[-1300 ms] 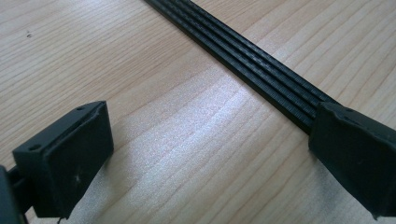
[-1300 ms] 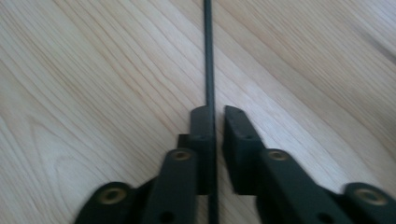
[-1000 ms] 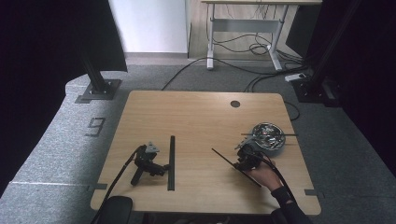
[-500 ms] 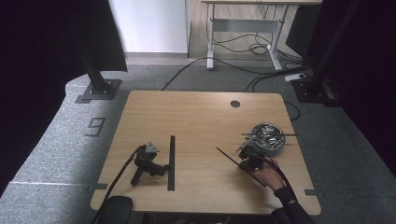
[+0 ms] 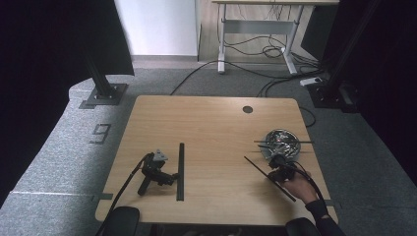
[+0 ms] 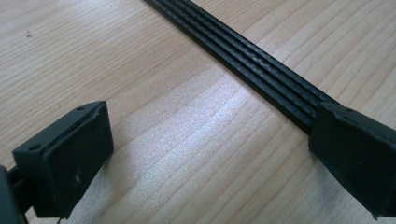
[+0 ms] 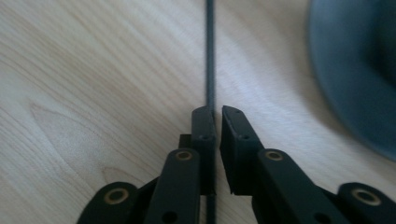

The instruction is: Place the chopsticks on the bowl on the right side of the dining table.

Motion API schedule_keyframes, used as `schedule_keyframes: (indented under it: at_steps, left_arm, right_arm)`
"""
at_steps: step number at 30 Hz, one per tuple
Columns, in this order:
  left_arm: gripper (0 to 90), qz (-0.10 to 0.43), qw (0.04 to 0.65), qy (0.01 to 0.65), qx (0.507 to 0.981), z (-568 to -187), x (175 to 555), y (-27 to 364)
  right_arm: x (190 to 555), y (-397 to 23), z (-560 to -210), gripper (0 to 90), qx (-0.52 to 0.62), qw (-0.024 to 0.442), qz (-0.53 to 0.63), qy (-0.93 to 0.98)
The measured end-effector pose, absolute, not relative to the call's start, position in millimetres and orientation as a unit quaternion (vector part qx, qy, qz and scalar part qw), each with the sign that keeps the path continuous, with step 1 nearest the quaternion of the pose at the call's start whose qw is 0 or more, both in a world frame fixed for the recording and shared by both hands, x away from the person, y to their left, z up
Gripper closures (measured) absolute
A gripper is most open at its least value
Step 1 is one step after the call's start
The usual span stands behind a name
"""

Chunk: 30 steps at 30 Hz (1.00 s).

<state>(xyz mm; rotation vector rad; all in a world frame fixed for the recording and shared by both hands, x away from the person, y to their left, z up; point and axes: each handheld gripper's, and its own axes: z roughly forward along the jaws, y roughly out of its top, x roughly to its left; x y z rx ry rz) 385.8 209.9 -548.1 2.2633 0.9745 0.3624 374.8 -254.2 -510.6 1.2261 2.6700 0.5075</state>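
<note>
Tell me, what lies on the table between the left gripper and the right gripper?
In the high view, one long black strip lies beside the left gripper; from there to the right gripper the table is bare.

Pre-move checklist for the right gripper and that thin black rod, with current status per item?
1. The right gripper has the thin black rod between its jaws: ok; the jaws stand nearly together on it in the right gripper view.
2. Rod ends free: ok; in the high view neither end touches the metal bowl or the ribbed black strip.
3. Bowl clearance: cannot tell; the gripper sits close beside the bowl.
4. The left gripper is out of the way: ok; it lies on the table with its jaws wide open, away from the rod.
5. Strip position: ok; it lies flat beside the left gripper.
6. Cable slack behind the right hand: cannot tell.
</note>
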Motion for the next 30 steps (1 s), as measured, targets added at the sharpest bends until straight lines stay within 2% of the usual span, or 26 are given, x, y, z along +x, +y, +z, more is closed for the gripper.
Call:
schedule_keyframes:
  at_steps: [4, 11, 22, 30]
  left_arm:
    - [0.0, 0.138, 0.32, 0.371, 0.861, -548, 386, 210]
    - [0.0, 0.138, 0.32, 0.371, 0.861, -548, 386, 210]
    - [0.0, 0.138, 0.32, 0.371, 0.861, -548, 386, 210]
    - [0.0, 0.138, 0.319, 0.371, 0.861, -548, 386, 210]
  right_arm:
    - [381, -255, -496, 72.2, 0.413, 0.075, 0.18, 0.89]
    - [388, -239, -502, 65.4, 0.394, 0.046, 0.11, 0.911]
    - [402, -231, -513, 83.5, 0.381, 0.006, 0.05, 0.923]
    - [407, -231, -513, 85.7, 0.383, -0.011, 0.04, 0.923]
